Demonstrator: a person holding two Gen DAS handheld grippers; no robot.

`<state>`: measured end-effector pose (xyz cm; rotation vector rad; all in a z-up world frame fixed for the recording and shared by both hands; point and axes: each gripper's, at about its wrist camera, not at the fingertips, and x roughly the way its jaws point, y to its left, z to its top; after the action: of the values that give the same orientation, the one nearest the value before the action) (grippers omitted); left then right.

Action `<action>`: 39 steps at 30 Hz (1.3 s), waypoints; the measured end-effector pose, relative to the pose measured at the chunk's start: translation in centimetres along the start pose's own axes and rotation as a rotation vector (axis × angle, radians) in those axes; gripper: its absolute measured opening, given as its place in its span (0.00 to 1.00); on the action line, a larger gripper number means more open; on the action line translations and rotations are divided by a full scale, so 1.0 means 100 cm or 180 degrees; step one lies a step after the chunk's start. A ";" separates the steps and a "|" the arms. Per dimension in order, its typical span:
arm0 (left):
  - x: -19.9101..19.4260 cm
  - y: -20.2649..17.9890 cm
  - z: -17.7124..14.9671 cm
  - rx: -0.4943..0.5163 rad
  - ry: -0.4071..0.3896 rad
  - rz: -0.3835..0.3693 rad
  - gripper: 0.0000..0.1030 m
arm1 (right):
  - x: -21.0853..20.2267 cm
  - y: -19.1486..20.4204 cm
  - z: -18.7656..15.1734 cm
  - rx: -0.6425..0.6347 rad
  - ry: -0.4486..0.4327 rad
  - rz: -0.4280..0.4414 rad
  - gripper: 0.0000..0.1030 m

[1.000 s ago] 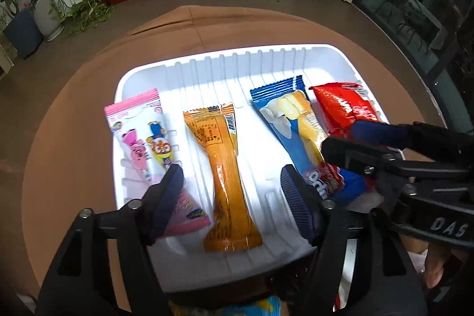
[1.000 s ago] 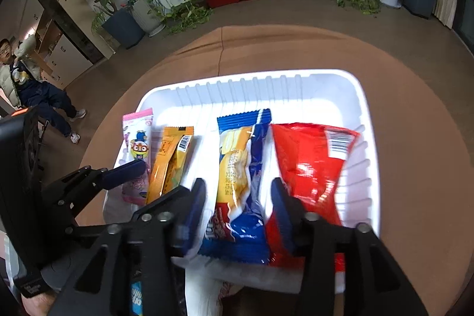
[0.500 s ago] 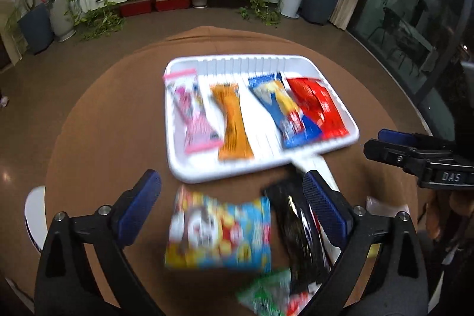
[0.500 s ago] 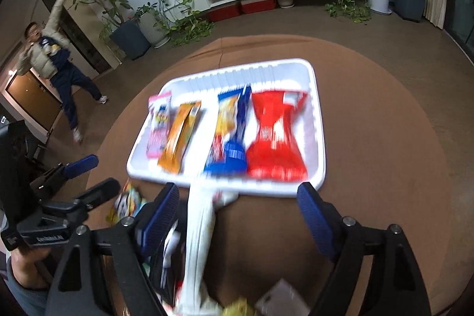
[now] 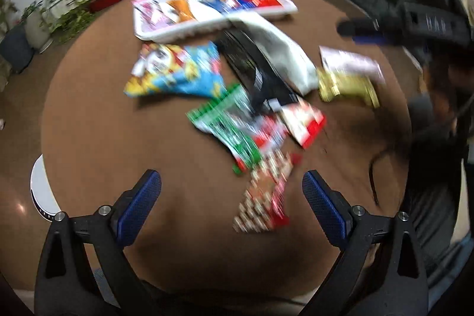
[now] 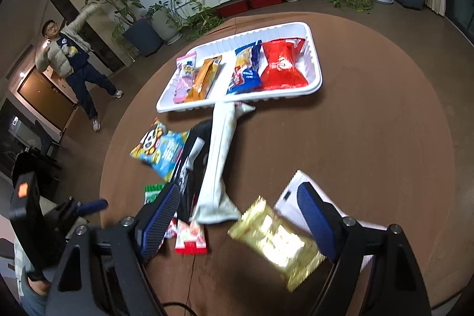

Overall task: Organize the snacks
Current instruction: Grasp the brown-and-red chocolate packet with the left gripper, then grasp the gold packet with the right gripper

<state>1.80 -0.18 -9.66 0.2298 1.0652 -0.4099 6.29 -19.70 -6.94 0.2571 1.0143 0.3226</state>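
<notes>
Now both tools spread, empty: left tool (image 5: 231, 203), right tool (image 6: 238, 212). Tray (image 6: 314, 49) holds four packs; loose snacks on surface. I'd square right tool over gold packet (image 6: 277, 240), pinch edges.

Left tool (image 5: 231, 191), right tool (image 6: 238, 205): both agape, empty, angled down.

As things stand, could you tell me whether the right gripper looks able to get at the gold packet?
Probably yes. The right gripper stands open and empty, and the gold packet lies on the brown table between its fingers with nothing on top; only the white packet lies close beside it.
</notes>
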 end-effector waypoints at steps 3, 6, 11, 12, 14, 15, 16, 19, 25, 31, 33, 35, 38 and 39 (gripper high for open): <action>0.010 -0.010 -0.009 0.0099 0.0081 0.0097 0.85 | -0.004 0.001 -0.012 -0.0053 0.0015 -0.0057 0.81; 0.020 -0.014 -0.011 0.0120 0.0152 0.0094 0.57 | -0.007 0.000 -0.024 -0.0100 0.0071 -0.0067 0.81; 0.031 -0.018 -0.010 0.0230 0.0236 0.0149 0.48 | -0.010 -0.001 -0.038 -0.0136 0.0134 -0.0068 0.80; 0.031 -0.018 -0.009 0.0238 0.0233 0.0141 0.45 | -0.010 0.000 -0.040 -0.0145 0.0141 -0.0067 0.80; 0.029 -0.018 -0.007 0.0240 0.0236 0.0099 0.38 | -0.008 0.001 -0.041 -0.0176 0.0172 -0.0078 0.80; 0.029 -0.019 -0.006 0.0244 0.0240 0.0077 0.31 | -0.008 0.001 -0.042 -0.0193 0.0191 -0.0085 0.79; 0.028 -0.020 -0.005 0.0254 0.0242 0.0062 0.29 | -0.007 0.002 -0.044 -0.0215 0.0209 -0.0090 0.79; 0.028 -0.020 -0.005 0.0253 0.0235 0.0066 0.25 | -0.008 0.002 -0.047 -0.0265 0.0255 -0.0132 0.77; 0.028 -0.014 -0.004 0.0113 0.0207 -0.0041 0.22 | -0.007 0.003 -0.049 -0.0528 0.0389 -0.0227 0.71; 0.023 -0.004 -0.006 -0.0073 0.0179 -0.0204 0.19 | 0.006 0.013 -0.039 -0.1024 0.0576 -0.0308 0.69; 0.021 -0.003 -0.008 -0.0114 0.0173 -0.0237 0.19 | 0.014 0.013 -0.035 -0.1154 0.0669 -0.0296 0.68; 0.020 0.000 -0.009 -0.0171 0.0165 -0.0275 0.18 | 0.022 0.013 -0.034 -0.1248 0.0776 -0.0284 0.66; 0.018 0.004 -0.011 -0.0227 0.0156 -0.0333 0.16 | 0.035 0.014 -0.031 -0.1379 0.0946 -0.0349 0.66; 0.017 0.005 -0.012 -0.0240 0.0150 -0.0351 0.15 | 0.039 0.014 -0.031 -0.1436 0.1007 -0.0367 0.66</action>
<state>1.77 0.32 -11.76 0.1145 1.1406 -0.4642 5.31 -16.72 -11.11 -0.2679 1.2299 0.4866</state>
